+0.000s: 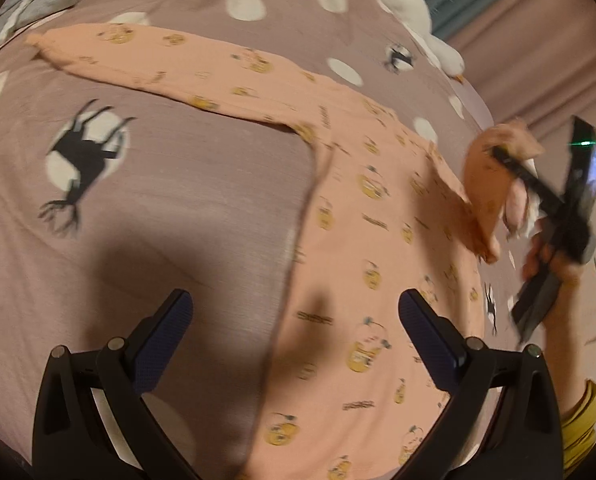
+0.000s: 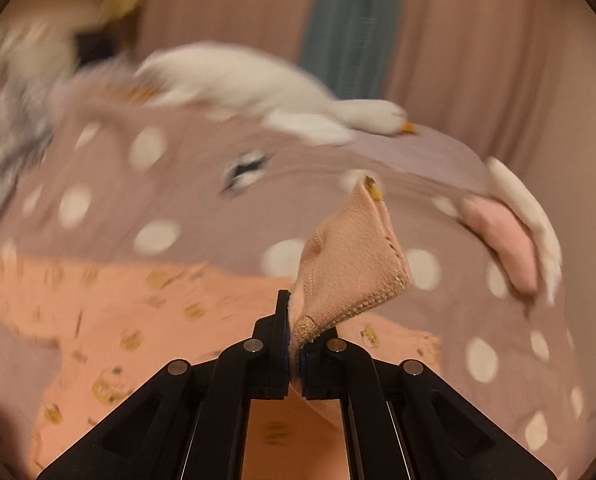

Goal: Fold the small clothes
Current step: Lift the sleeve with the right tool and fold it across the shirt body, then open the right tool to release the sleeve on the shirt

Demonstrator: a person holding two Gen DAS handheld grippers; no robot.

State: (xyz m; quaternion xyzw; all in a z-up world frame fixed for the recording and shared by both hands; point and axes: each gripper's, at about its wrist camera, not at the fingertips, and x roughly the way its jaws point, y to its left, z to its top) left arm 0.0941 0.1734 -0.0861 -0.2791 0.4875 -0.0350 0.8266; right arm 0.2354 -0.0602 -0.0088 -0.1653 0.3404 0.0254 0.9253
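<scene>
Pinching the cuffed end of a sleeve, the right gripper (image 2: 295,344) has its jaws pressed tight on the fabric, and that end sticks up past the fingertips in the lower middle of its view. The left gripper (image 1: 295,344) is spread wide with nothing in it, hovering over the body of the peach printed garment (image 1: 378,280), which lies flat on the spotted bedspread (image 1: 177,200) across the middle and lower right of the left view. Its other sleeve runs out to the upper left. A white plush duck (image 2: 257,84) sits at the top edge. Looks like the sleeve-fold step: next move probably means carrying that cuff inward over the body and laying it flat.
</scene>
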